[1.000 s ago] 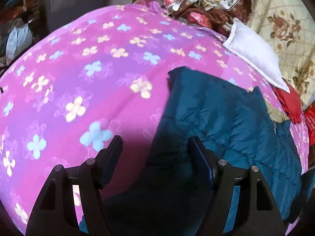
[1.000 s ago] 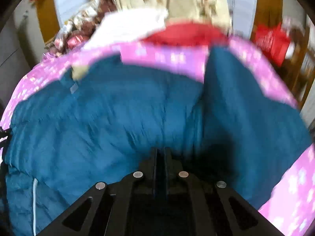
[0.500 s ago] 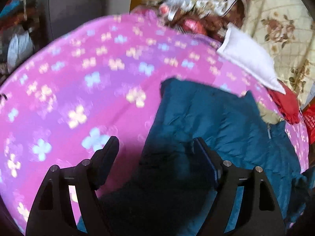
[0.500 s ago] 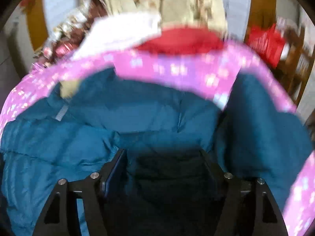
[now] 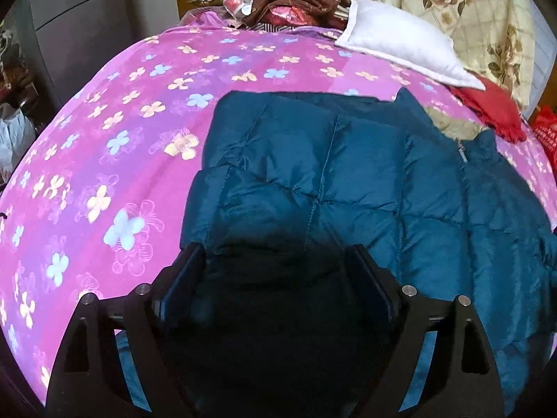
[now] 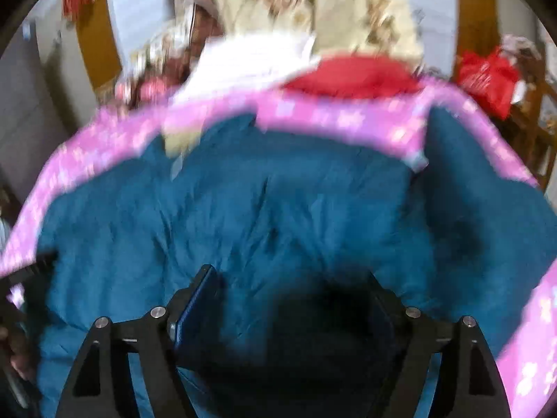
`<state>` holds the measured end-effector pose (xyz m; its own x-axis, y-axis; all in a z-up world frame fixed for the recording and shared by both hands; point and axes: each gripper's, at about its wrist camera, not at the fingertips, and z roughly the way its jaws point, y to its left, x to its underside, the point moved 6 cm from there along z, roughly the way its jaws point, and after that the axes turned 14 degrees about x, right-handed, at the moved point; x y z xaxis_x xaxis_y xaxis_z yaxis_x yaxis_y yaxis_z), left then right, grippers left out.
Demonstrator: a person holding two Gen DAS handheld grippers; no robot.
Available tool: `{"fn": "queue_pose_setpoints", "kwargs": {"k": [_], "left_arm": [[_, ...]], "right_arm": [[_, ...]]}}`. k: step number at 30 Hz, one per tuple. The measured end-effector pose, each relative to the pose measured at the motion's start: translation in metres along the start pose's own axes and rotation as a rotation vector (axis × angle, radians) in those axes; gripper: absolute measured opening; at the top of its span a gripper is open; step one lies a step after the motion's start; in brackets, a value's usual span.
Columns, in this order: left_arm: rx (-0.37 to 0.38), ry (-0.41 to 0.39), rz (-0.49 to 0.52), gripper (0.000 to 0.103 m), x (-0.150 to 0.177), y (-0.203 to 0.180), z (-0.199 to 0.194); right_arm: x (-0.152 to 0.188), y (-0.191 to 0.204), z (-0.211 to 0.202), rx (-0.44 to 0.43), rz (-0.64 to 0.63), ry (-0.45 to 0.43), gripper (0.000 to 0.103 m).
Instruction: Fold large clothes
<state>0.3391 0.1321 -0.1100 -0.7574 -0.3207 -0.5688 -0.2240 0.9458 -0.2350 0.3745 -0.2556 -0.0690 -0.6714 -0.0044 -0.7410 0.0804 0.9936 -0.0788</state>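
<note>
A teal quilted puffer jacket [image 5: 365, 174] lies spread on a pink flowered bedspread [image 5: 122, 122], its collar and zipper toward the far right. My left gripper [image 5: 275, 257] is open just above the jacket's near left part, holding nothing. In the blurred right wrist view the same jacket [image 6: 243, 209] fills the middle, with one sleeve lying out to the right. My right gripper [image 6: 292, 285] is open over the jacket's near part and holds nothing.
A white pillow [image 5: 400, 41] and a red cloth [image 5: 494, 111] lie at the head of the bed. Piled patterned fabrics [image 5: 296, 0] sit behind them. A red bag [image 6: 487, 73] stands off the bed's right side. A dark cabinet [image 5: 80, 28] stands to the left.
My right gripper was shut on the jacket, then opened and let it go. My left gripper stayed open and moved right, over the jacket. The jacket now lies flatter.
</note>
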Motion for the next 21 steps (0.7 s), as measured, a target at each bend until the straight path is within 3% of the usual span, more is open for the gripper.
{"fn": "queue_pose_setpoints", "kwargs": {"k": [2,4,7,9,12,14,17,19,21], "left_arm": [[0.011,-0.019,-0.009,0.085,0.001,-0.001,-0.009],[0.022,-0.038,-0.014,0.085,0.000,-0.003,-0.016],[0.039,-0.062,-0.002,0.085,-0.001,-0.009,-0.027],[0.037,-0.076,0.022,0.085,-0.001,-0.014,-0.031],[0.024,-0.084,0.046,0.085,-0.002,-0.020,-0.031],[0.012,-0.084,0.060,0.085,-0.001,-0.022,-0.029],[0.014,-0.077,0.059,0.085,0.000,-0.022,-0.026],[0.012,-0.076,0.059,0.085,0.000,-0.022,-0.025],[0.003,-0.080,0.061,0.085,0.000,-0.022,-0.025]], "right_arm": [[-0.020,-0.044,-0.023,0.074,0.030,-0.100,0.079],[-0.030,-0.096,-0.031,0.166,0.077,-0.140,0.081],[-0.030,-0.193,-0.004,0.331,0.172,-0.038,0.085],[-0.020,-0.259,0.018,0.390,0.278,0.042,0.085],[0.006,-0.346,0.047,0.379,0.493,0.161,0.085],[0.022,-0.385,0.066,0.406,0.575,0.235,0.085],[0.031,-0.418,0.077,0.425,0.615,0.246,0.085],[0.037,-0.426,0.100,0.440,0.596,0.323,0.086],[0.032,-0.427,0.106,0.478,0.548,0.304,0.086]]}}
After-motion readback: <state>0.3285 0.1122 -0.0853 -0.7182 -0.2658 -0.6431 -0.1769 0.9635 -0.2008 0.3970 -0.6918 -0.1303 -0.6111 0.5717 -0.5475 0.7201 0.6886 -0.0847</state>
